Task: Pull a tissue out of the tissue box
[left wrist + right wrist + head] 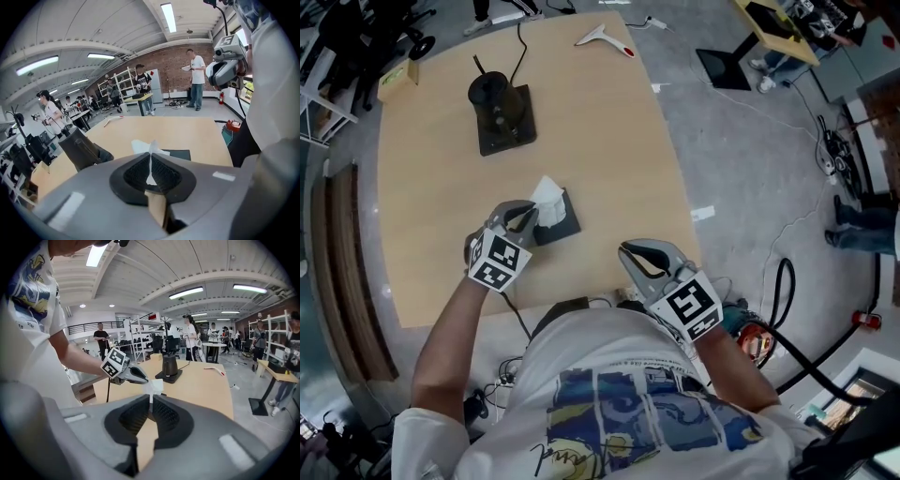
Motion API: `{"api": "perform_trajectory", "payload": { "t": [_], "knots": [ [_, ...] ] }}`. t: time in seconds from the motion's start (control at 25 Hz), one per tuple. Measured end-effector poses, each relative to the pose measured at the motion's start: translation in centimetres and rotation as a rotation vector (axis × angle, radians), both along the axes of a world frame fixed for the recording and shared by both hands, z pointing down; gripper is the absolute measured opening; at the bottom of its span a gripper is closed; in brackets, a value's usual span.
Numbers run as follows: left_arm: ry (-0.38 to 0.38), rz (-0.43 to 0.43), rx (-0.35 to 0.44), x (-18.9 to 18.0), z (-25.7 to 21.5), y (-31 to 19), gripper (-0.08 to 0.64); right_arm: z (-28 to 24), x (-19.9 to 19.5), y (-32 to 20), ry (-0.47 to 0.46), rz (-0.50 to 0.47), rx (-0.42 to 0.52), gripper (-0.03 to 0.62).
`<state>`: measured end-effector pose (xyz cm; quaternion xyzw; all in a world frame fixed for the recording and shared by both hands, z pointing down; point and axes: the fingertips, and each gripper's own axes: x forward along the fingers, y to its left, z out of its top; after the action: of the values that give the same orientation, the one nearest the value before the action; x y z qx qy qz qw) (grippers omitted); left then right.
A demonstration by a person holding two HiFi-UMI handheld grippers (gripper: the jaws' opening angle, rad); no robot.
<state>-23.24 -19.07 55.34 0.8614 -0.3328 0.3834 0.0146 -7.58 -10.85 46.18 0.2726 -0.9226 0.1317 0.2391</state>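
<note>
A dark tissue box [562,221] lies on the wooden table [609,169], with a white tissue [548,195] sticking up out of it. My left gripper [531,218] is at the box's left side and shut on the tissue. In the left gripper view the tissue [151,161] runs as a thin white strip between the closed left gripper [151,158], and the box [176,154] lies just beyond. My right gripper [635,253] hovers over the table's front edge, shut and holding nothing. The right gripper [151,402] view shows the left gripper [140,378] pinching the tissue [155,386].
A black stand with a cylinder [499,108] sits on the far part of the table, with a cable running back from it. A white tool [605,36] lies at the far edge and a small box [398,79] at the far left corner. Cables [787,309] lie on the floor to the right.
</note>
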Motion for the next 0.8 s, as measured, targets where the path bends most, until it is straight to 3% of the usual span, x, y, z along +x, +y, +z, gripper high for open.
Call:
{"api": "perform_trajectory", "payload": {
  "t": [0.48, 0.8],
  "knots": [
    [0.003, -0.104, 0.097, -0.2, -4.8, -0.5, 0.005, -0.7, 2.4, -0.1, -0.026, -0.055, 0.019, 0.012],
    [0.051, -0.194, 0.159, 0.5, -8.2, 0.2, 0.005, -0.8, 4.5, 0.3, -0.036, -0.1, 0.03, 0.012]
  ]
}}
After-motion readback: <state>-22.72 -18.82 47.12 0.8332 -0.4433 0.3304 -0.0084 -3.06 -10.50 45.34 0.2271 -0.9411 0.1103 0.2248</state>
